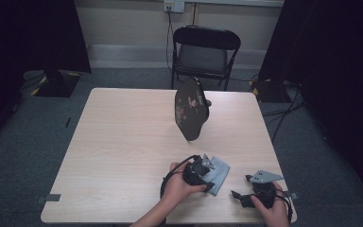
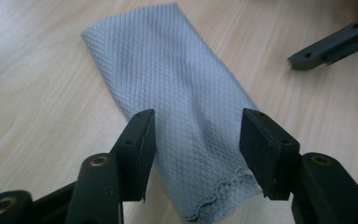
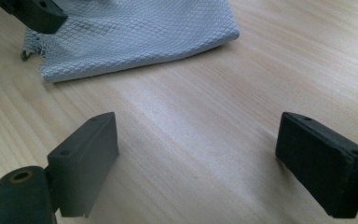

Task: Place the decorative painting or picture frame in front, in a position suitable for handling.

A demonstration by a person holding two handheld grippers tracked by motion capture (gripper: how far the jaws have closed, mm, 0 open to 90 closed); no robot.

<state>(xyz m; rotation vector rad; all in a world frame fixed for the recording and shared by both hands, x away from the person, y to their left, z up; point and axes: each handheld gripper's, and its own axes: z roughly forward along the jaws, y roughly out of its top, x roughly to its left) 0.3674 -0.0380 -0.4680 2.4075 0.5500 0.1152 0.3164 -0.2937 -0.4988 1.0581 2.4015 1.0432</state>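
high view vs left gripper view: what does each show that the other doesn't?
High view: a black fan standing upright mid-table, a chair behind the table, and both hands, with the right tongs near the front edge. Left gripper view: the cloth's woven texture and frayed near edge, lying between the open left tongs. Both: the cloth, the table and the left tongs.

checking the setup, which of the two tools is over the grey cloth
The left tool: its jaws straddle the folded grey cloth. The right tool has only bare table between its jaws.
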